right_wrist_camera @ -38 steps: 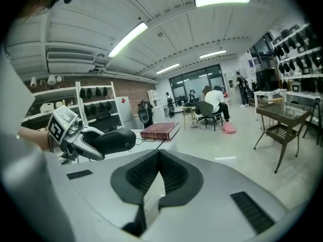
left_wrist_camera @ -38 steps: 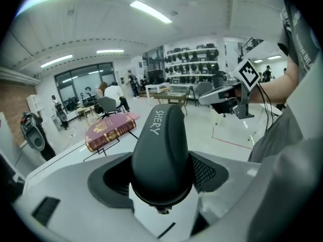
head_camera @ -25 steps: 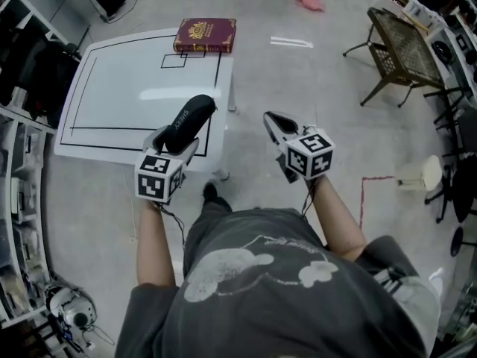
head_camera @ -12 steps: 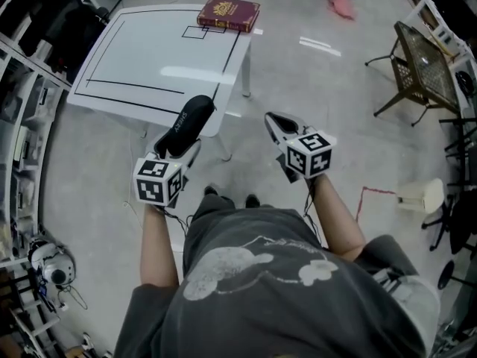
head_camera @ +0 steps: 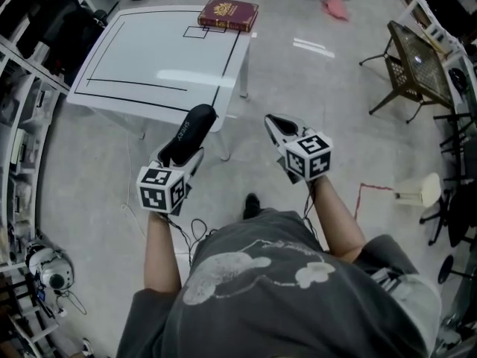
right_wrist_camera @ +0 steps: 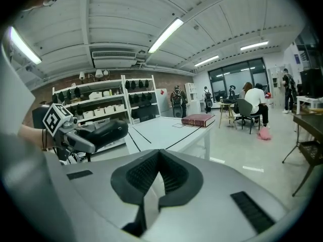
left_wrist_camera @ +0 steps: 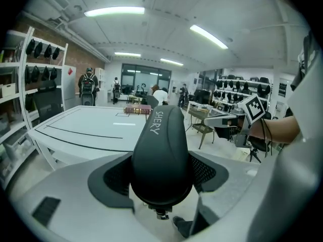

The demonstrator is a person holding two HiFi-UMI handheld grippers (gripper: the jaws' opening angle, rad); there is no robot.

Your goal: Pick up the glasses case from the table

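The black glasses case (head_camera: pixel 191 131) is off the white table (head_camera: pixel 149 58) and hangs over the floor in front of its near edge. My left gripper (head_camera: pixel 179 146) is shut on it, one pad on each side of its near end. In the left gripper view the case (left_wrist_camera: pixel 161 150) fills the space between the two mesh pads of the left gripper (left_wrist_camera: pixel 161 174). My right gripper (head_camera: pixel 277 125) is beside it to the right, shut and holding nothing. In the right gripper view the right gripper (right_wrist_camera: pixel 160 158) has its pads meeting at the tip, and the case (right_wrist_camera: pixel 103 131) shows at the left.
A dark red book (head_camera: pixel 228 13) lies at the table's far right corner. Shelving (head_camera: pixel 22 125) runs along the left. A wicker chair (head_camera: pixel 417 62) and a small stool (head_camera: pixel 421 191) stand to the right. A person sits at the back (right_wrist_camera: pixel 252 102).
The case was over the table's front edge. Both grippers have drawn back from the table, and the case now hangs over the floor, still gripped.
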